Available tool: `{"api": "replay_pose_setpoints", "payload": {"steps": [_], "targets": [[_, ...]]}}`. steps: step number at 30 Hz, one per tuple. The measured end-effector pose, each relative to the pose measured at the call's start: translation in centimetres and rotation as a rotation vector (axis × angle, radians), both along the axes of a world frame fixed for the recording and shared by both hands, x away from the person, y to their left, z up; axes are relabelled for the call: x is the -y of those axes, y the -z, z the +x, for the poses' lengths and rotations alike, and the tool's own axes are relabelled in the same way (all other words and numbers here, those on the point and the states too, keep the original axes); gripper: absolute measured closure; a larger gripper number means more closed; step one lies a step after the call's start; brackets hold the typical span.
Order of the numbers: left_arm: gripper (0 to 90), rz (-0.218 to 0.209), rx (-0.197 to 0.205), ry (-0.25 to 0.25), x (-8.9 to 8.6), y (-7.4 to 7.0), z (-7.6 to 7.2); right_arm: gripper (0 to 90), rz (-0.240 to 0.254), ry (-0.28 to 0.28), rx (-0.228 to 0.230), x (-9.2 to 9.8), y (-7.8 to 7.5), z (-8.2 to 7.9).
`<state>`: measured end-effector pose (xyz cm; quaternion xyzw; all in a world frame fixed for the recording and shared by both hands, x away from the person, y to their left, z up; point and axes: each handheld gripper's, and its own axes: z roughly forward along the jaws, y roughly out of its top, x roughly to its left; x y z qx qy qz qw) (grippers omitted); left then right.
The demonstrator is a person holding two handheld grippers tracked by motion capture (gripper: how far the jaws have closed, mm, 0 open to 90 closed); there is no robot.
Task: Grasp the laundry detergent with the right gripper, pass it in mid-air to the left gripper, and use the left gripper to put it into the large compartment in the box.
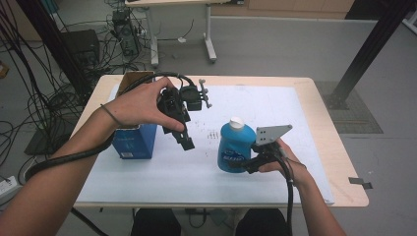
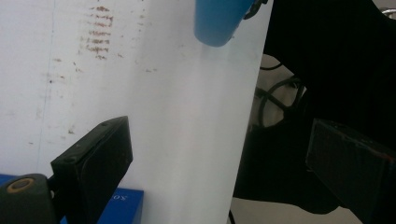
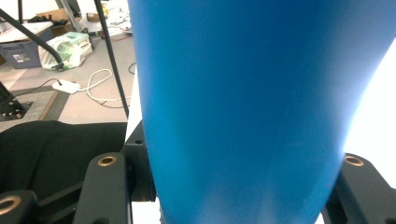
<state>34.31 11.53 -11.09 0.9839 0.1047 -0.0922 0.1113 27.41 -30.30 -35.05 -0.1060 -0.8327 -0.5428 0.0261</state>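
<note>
I am seeing the right gripper [image 1: 247, 164] clamping its 2 jaws on the blue bottle [image 1: 235, 147], which is standing upright on the white sheet [image 1: 196, 167] near the table's front edge. Farther back, the left gripper [image 1: 183, 137] is hovering empty, jaws wide, beside the blue box [image 1: 133, 142].

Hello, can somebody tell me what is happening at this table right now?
A person holds a claw in each hand at a table covered with white paper. The right claw is shut on a blue bottle with a white cap, which stands upright on the paper. The left claw is open and holds nothing; it hangs above the paper beside a blue box near the table's left side.
</note>
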Motion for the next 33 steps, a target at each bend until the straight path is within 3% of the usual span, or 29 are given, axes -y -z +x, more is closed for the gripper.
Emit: {"api": "replay_pose_setpoints", "payload": {"steps": [11, 25, 33], "targets": [[7.3, 0.029, -0.003, 0.040, 1.6, -0.5, 0.0, 41.0, -0.009, -0.051, 0.003, -1.4, -0.5, 0.7], [7.3, 0.078, 0.008, 0.094, 5.0, -0.8, -0.4, 41.0, -0.018, -0.087, 0.014, -2.9, -0.8, 1.1], [7.2, 0.081, 0.015, 0.112, 6.2, -0.8, -0.6, 41.0, -0.021, -0.102, 0.017, -3.6, -1.0, 1.2]]}}
